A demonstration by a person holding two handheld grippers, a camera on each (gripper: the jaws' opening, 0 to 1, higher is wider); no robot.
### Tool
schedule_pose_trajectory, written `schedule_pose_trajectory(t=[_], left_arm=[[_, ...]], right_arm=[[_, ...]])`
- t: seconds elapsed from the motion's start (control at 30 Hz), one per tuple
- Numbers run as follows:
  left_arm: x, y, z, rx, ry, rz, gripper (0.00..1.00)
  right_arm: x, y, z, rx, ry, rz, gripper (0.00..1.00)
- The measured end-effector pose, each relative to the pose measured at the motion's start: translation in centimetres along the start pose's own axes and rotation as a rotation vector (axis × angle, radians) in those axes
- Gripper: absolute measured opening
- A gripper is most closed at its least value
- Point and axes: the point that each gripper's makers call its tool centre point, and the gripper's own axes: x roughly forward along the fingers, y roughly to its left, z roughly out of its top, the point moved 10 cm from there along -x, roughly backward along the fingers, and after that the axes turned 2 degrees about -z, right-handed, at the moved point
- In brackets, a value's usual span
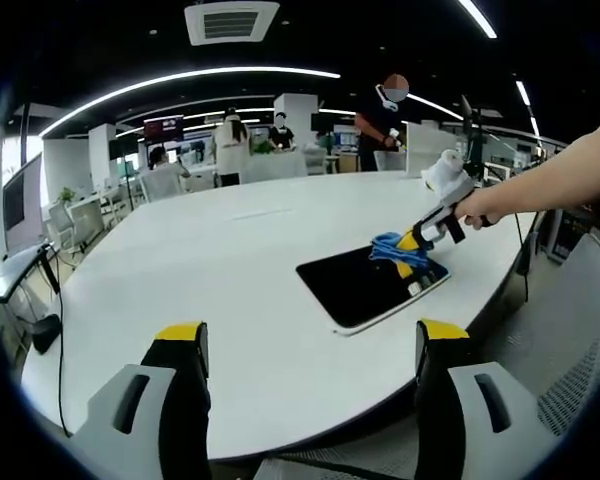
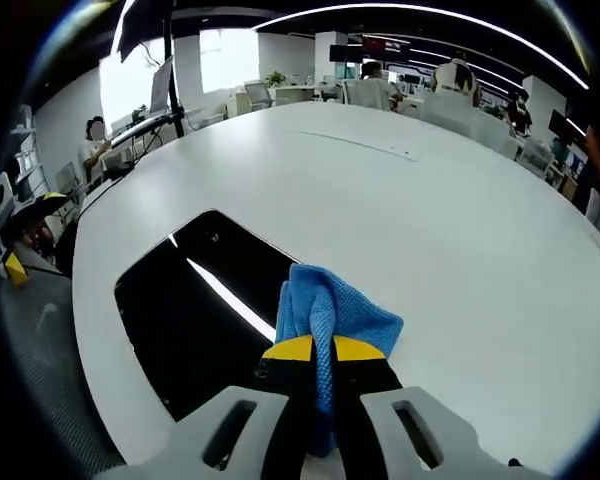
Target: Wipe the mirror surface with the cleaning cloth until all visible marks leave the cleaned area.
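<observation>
Right gripper (image 2: 318, 362) has its fingers pinched tight on the blue cloth (image 2: 332, 312), sitting on the mirror (image 1: 365, 285) on the tabletop (image 1: 230, 260). I'd press flat and sweep slowly. Left gripper (image 1: 310, 345) hangs back, fingers wide open, holding nothing.

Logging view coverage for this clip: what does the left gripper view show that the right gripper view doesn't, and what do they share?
Left gripper view alone: its own left tool, jaws apart and holding nothing, a hand gripping the right tool from outside, and a standing person behind the table.

Right gripper view alone: a light streak reflected in the mirror, and the right tool's jaws pinching the cloth up close.

Shared: the white table, the dark mirror, the blue cloth and the right tool.
</observation>
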Motion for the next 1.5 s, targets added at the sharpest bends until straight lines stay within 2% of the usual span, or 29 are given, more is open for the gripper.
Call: schedule_pose_trajectory(t=[0.2,0.6,0.7,0.97,1.13,1.23,1.33,1.5], left_arm=[[0.0,0.0,0.0,0.000,0.000,-0.001,0.83],[0.1,0.0,0.0,-0.001,0.001,0.002,0.83],[0.1,0.0,0.0,0.000,0.004,0.000,0.83],[0.1,0.0,0.0,-0.001,0.007,0.001,0.83],[0.1,0.0,0.0,-0.002,0.007,0.003,0.83],[0.1,0.1,0.0,-0.002,0.007,0.003,0.83],[0.1,0.1,0.0,-0.001,0.007,0.003,0.83],[0.1,0.1,0.0,-0.001,0.007,0.002,0.82]], right_arm=[[0.3,0.0,0.3,0.000,-0.015,-0.020,0.00],[1.2,-0.9,0.8,-0.014,-0.033,-0.016,0.00],[1.4,-0.7,1.1,-0.075,-0.047,-0.060,0.00],[1.8,-0.6,1.7,-0.092,-0.053,-0.093,0.00],[1.8,-0.4,1.7,-0.083,-0.055,-0.093,0.00],[1.8,-0.4,1.8,-0.039,-0.049,-0.106,0.00],[1.8,-0.2,1.8,-0.040,-0.049,-0.122,0.00],[1.9,-0.5,1.9,0.013,-0.049,-0.127,0.00]])
